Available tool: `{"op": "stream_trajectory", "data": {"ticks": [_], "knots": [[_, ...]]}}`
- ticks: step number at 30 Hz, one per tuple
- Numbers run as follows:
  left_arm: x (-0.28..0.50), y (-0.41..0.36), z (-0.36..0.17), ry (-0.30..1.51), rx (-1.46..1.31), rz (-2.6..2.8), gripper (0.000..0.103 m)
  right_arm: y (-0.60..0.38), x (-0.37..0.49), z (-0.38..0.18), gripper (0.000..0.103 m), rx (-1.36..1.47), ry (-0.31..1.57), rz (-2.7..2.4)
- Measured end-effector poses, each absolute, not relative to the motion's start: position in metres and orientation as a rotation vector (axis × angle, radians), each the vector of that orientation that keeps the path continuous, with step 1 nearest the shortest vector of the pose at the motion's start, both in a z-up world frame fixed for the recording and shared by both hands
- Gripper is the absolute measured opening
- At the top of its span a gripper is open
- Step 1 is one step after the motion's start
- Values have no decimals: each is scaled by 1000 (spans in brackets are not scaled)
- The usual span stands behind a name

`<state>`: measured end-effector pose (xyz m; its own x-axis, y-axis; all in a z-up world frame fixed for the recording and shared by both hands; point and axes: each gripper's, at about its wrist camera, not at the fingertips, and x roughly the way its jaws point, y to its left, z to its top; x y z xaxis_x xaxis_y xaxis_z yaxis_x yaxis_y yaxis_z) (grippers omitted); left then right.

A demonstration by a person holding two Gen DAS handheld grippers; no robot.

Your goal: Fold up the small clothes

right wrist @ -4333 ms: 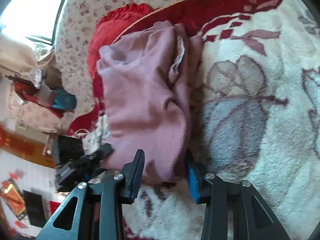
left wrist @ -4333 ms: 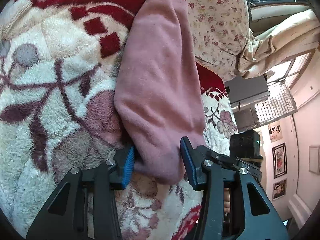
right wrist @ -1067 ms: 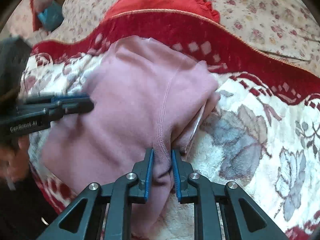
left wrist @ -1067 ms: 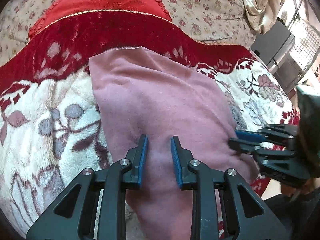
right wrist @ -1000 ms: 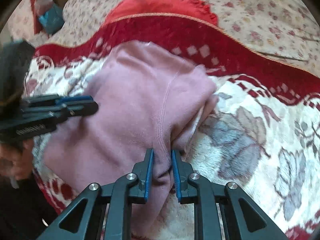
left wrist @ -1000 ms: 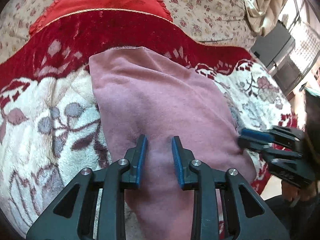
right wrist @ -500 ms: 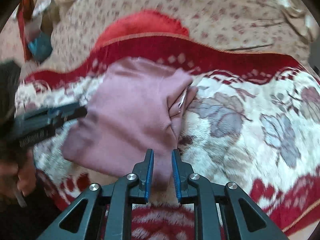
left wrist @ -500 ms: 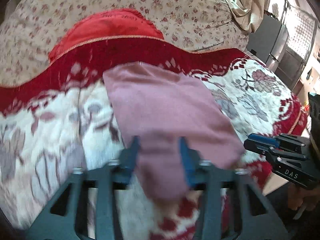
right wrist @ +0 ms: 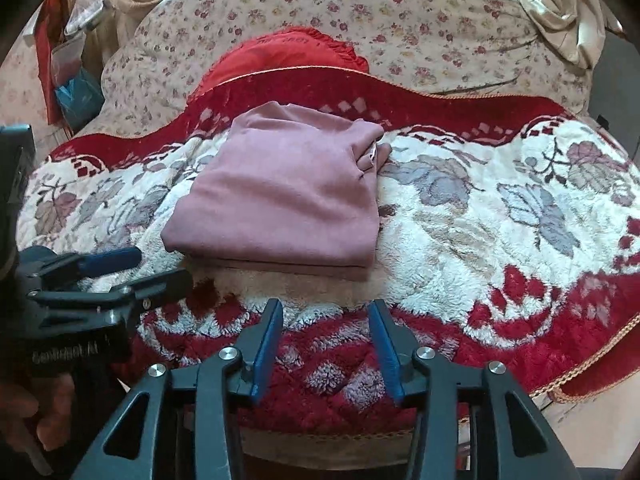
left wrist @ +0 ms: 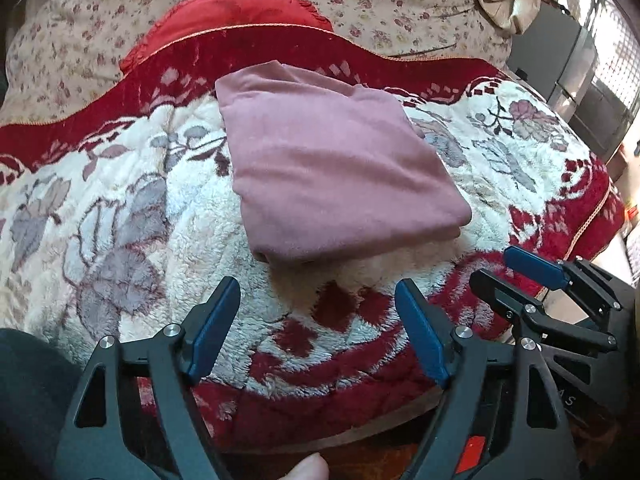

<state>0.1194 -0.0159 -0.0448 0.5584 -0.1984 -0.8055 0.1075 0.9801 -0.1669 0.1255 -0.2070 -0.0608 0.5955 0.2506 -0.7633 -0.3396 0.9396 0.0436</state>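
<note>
In the left wrist view, the left gripper (left wrist: pixel 318 326) sits low in the frame with its blue-padded jaws spread wide and nothing between them, hovering over the red border of the fleece blanket (left wrist: pixel 120 208). Just above centre lies the pink garment (left wrist: pixel 336 168), folded into a flat, roughly square packet on the white flowered part of the blanket, clear of both tools. At the lower right edge the right gripper (left wrist: pixel 524 276) shows from the side, its jaws parted and empty too.

In the right wrist view the order holds: the left gripper (right wrist: pixel 136 268) enters from the lower left, the garment (right wrist: pixel 284 196) rests in the middle, and the right gripper (right wrist: pixel 324 340) opens at bottom centre, near the packet's front edge but not touching it. Behind, a red cushion (right wrist: pixel 288 56) leans against a floral quilt (right wrist: pixel 400 20).

The fold looks finished, or nearly so. The risk sits at the packet's upper right corner, where loose layers bunch and poke out (a sleeve or hem, hard to tell which): a careless re-grip there, or dragging the packet across the grabby fleece, could pull the layers open. A pinch taken too deep might also catch blanket pile along with cloth.

No containers are visible; the garment lies directly on the blanket.
</note>
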Motion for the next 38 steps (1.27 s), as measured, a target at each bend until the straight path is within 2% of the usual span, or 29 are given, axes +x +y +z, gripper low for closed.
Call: {"op": "stream_trajectory", "data": {"ticks": [15, 17, 24, 38], "knots": [[113, -20, -31, 911, -30, -131, 80, -212, 125, -51, 44, -91, 812, 322], [113, -21, -30, 900, -12, -126, 82, -212, 124, -49, 44, -87, 800, 324], [115, -14, -25, 882, -67, -91, 100, -212, 120, -42, 44, -68, 754, 334], [112, -14, -30, 902, -70, -108, 100, -209, 121, -44, 44, -72, 753, 359]]}}
